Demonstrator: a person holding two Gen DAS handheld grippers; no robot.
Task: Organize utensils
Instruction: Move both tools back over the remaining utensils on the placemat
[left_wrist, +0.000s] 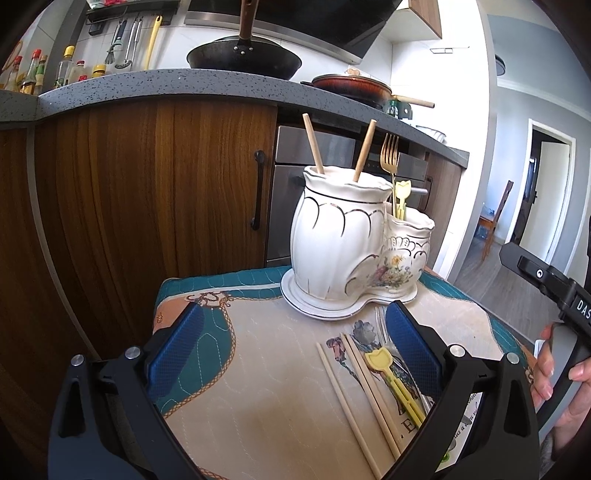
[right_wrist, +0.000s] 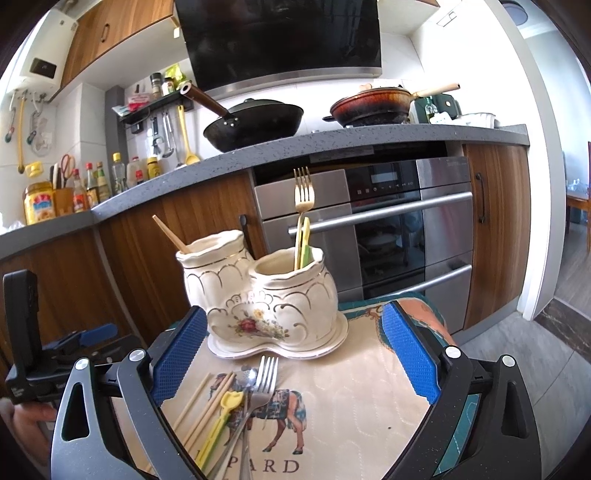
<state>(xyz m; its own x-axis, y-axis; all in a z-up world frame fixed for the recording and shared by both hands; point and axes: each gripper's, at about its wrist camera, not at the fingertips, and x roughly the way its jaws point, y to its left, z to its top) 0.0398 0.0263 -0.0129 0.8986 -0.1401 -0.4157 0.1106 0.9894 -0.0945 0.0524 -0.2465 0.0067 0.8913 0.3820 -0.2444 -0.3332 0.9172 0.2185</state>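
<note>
A white ceramic utensil holder (left_wrist: 343, 240) (right_wrist: 266, 295) with two cups stands on a quilted mat (left_wrist: 258, 369) (right_wrist: 351, 387). Two chopsticks lean in its larger cup (left_wrist: 364, 149). A gold fork (right_wrist: 303, 192) and yellow-green utensils sit in the smaller cup. Loose chopsticks (left_wrist: 354, 395) (right_wrist: 207, 402), a yellow utensil (left_wrist: 391, 380) (right_wrist: 218, 424), a silver fork (right_wrist: 264, 384) and a spoon lie on the mat in front. My left gripper (left_wrist: 293, 347) is open over the mat, its right finger beside the loose utensils. My right gripper (right_wrist: 295, 350) is open and empty, the holder just ahead of it.
Behind the mat runs a wooden cabinet front (left_wrist: 147, 203) with a steel oven (right_wrist: 388, 229). Pans (right_wrist: 255, 123) rest on the grey counter above, with bottles (right_wrist: 88, 184) at the left. A hand (left_wrist: 561, 376) holds the other gripper's handle at the right.
</note>
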